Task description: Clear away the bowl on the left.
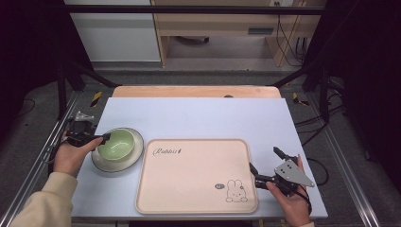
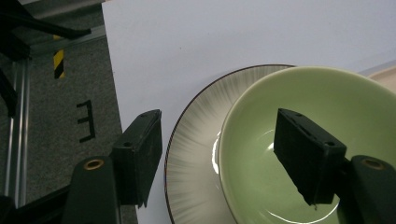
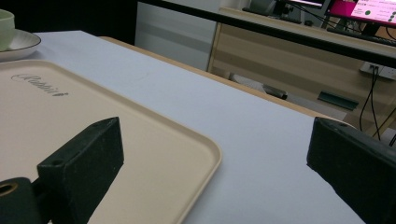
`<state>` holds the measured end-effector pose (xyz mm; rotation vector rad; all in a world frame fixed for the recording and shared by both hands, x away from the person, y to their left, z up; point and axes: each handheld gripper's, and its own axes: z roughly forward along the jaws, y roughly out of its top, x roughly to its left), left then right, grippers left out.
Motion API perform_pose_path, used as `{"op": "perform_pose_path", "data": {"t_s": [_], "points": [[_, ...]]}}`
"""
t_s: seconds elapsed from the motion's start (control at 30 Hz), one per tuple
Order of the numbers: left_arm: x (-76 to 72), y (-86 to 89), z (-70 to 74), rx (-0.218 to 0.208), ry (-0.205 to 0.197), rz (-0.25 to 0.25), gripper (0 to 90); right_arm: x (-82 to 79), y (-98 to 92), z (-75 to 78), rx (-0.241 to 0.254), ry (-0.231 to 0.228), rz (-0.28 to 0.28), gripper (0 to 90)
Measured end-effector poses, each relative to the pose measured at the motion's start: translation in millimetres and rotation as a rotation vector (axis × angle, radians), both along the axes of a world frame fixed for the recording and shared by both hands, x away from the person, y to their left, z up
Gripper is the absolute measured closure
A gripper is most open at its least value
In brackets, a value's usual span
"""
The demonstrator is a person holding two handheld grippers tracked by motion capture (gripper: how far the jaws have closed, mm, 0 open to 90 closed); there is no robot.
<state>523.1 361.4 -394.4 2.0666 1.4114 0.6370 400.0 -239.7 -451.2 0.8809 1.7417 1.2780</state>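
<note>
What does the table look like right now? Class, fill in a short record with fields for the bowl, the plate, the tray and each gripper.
bowl: green, standing on the plate
plate: white, dark rim, left of the tray
tray: beige, rabbit print, nothing on it
left gripper: one jaw inside the bowl, the other outside over the plate's edge, straddling the bowl wall; pads not pressing
right gripper: open, at the tray's right edge, holding nothing
table: pale top

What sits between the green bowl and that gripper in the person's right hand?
The pink tray, empty, with a rabbit drawing in its corner. The high view shows it lying between the bowl and the right gripper.
</note>
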Motion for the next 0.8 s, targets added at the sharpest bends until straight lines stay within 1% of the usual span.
{"op": "perform_pose_path", "data": {"t_s": [0.03,0.13,0.17,0.2,0.27,0.33,0.4,0.47,0.5,0.53,0.6,0.7,0.8], "points": [[1.4,2.7,-1.7,-0.005,0.001,0.014,33.3,0.1,0.1,0.0,0.001,0.002,-0.002,3.9],[3.0,5.6,-3.6,-0.01,0.019,0.028,35.2,0.2,0.3,0.2,0.003,0.001,-0.001,3.9],[3.2,5.7,-4.4,-0.009,0.024,0.026,38.5,-0.4,0.6,0.3,0.0,-0.001,0.002,3.9],[3.2,5.7,-4.5,-0.005,0.03,0.022,38.5,-0.4,0.6,0.3,0.0,-0.001,0.002,3.9],[2.5,4.4,-5.7,0.002,0.043,0.017,42.2,-0.7,1.0,-0.2,-0.005,0.001,0.003,3.9],[3.2,3.8,-10.4,0.009,0.077,0.022,43.8,0.6,1.6,-0.8,-0.005,0.004,0.004,3.9],[4.4,3.3,-12.6,0.028,0.088,0.036,45.3,0.9,1.9,0.0,-0.001,0.002,0.005,3.8],[6.4,3.4,-15.3,0.03,0.105,0.044,47.4,0.2,2.0,0.0,-0.003,0.002,0.01,3.8],[7.6,3.8,-17.4,0.028,0.124,0.043,48.5,-0.2,1.8,-0.4,-0.005,0.003,0.011,3.8],[8.7,4.0,-19.9,0.021,0.142,0.043,50.9,-0.5,1.6,-0.5,-0.007,0.004,0.011,3.7],[10.8,5.3,-24.2,0.01,0.162,0.043,53.4,-0.5,0.9,0.1,-0.001,0.003,0.01,3.7],[11.8,8.2,-28.1,-0.063,0.177,0.048,59.6,-0.1,1.0,-0.4,-0.001,0.005,0.008,3.7],[12.0,7.7,-29.5,-0.073,0.193,0.037,65.8,0.2,1.3,-0.2,-0.003,0.004,0.012,3.7]]}}
